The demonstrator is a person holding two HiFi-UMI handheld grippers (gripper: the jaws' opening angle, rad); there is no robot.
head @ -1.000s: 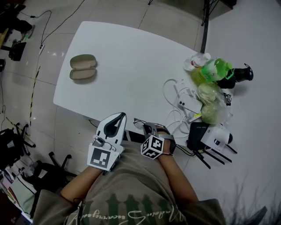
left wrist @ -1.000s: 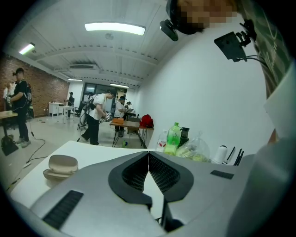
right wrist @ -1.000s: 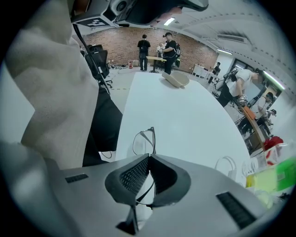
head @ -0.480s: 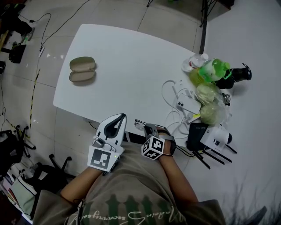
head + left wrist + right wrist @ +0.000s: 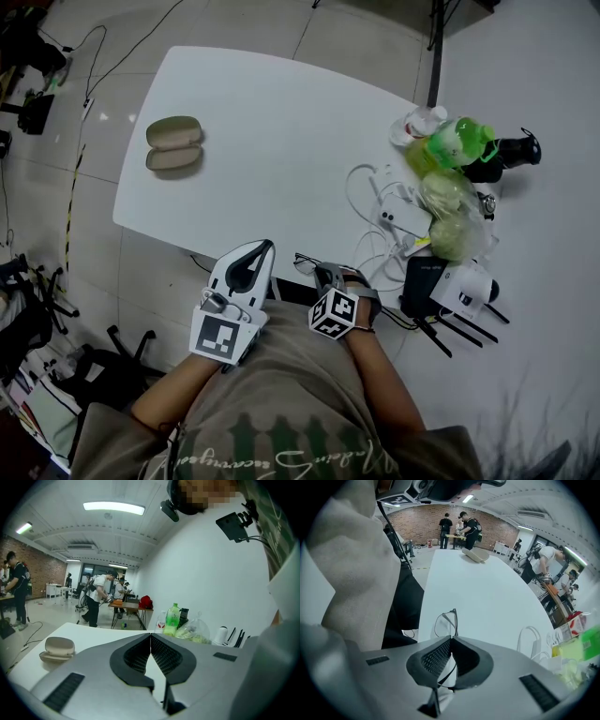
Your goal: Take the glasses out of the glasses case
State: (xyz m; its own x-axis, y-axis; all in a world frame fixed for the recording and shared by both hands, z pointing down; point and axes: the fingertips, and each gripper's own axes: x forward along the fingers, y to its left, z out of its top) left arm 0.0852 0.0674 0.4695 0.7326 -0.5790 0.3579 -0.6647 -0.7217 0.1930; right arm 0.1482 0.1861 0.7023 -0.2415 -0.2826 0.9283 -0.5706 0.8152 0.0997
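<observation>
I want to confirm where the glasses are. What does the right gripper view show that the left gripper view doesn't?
Only the right gripper view: the thin black-framed glasses, one arm pinched in the shut jaws of the right gripper, by the near edge of the white table. Only the left gripper view: the left gripper, its jaws shut on nothing. Both: the beige oval glasses case lying on that table, well away from either gripper.
</observation>
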